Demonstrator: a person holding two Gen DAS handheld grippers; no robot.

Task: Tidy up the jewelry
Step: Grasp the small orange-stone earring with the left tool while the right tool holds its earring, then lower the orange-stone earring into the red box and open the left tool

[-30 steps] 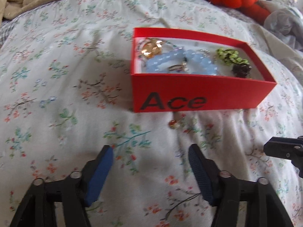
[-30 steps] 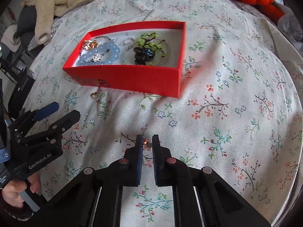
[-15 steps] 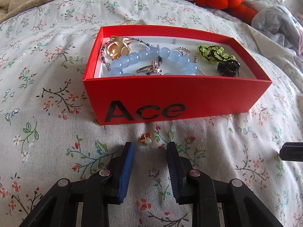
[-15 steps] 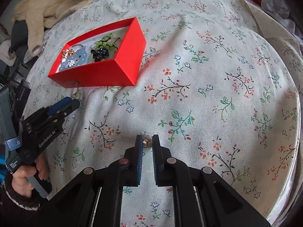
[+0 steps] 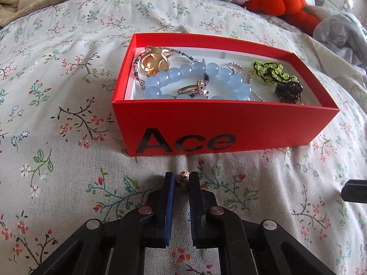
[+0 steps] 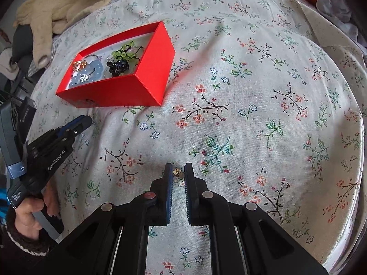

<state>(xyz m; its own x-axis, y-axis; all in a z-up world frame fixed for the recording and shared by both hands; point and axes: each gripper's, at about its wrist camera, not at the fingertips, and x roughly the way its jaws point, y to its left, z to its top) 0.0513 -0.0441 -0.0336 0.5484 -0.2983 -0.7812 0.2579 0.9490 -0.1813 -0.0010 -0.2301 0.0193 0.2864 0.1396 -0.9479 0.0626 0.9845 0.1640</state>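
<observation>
**Operator:** Which step am I on?

**Observer:** Picking up the loose pieces. Your left gripper point(image 5: 182, 178) has just been closing, and its blue pads now pinch a small gold earring point(image 5: 184, 177) on the floral bedspread point(image 5: 68, 171), just in front of the lettered long wall of the red box point(image 5: 224, 126). Your right gripper point(image 6: 176, 171) is clenched on a second small gold stud point(image 6: 177, 172), well apart from the box, out towards the middle of the bedspread.

**Operator:** So what does the next move call for?

**Observer:** By my reading, lift the left one straight up, clear the near wall, and release over the white floor of the box. Your piece is tiny and the cloth is soft, so check you haven't pinched fabric with it.

**Operator:** How does the box lie?

**Observer:** Mouth up, long axis running across your left camera's view, its "Ace" wall facing you. The blue bead bracelet point(image 5: 197, 80) and gold piece point(image 5: 153, 63) fill the left end; the green beads point(image 5: 270, 73) and dark charm point(image 5: 289, 90) sit at the right end.

**Operator:** And which way does the earring point?

**Observer:** I cannot tell; it is too small, and half hidden between your pads.
</observation>
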